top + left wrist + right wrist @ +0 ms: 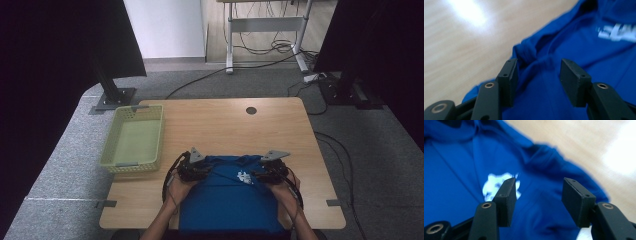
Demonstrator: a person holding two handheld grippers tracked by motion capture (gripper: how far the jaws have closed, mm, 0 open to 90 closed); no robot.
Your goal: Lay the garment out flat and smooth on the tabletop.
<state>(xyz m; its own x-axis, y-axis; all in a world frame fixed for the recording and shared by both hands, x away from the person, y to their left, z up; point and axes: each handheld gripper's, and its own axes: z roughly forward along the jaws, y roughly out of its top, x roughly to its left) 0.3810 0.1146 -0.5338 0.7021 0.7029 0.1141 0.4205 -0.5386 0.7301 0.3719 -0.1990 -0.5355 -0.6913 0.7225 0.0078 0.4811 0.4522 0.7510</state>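
A blue shirt (227, 197) with a small white print (244, 177) lies flat on the near half of the wooden table (220, 125). My left gripper (196, 171) rests at the shirt's far left corner, my right gripper (267, 173) at its far right corner. In the left gripper view the left gripper (537, 78) stands open over the blue shirt (574, 45) with a clear gap between the pads. The right gripper (537, 200) is open too, above the shirt (461, 170) and near its white print (496, 185). Neither pair of pads presses on the cloth.
A pale green plastic basket (134, 139) stands at the table's left edge. A round cable hole (251, 110) sits near the far edge. Dark panels on stands flank the table, and a desk frame with cables stands on the floor behind.
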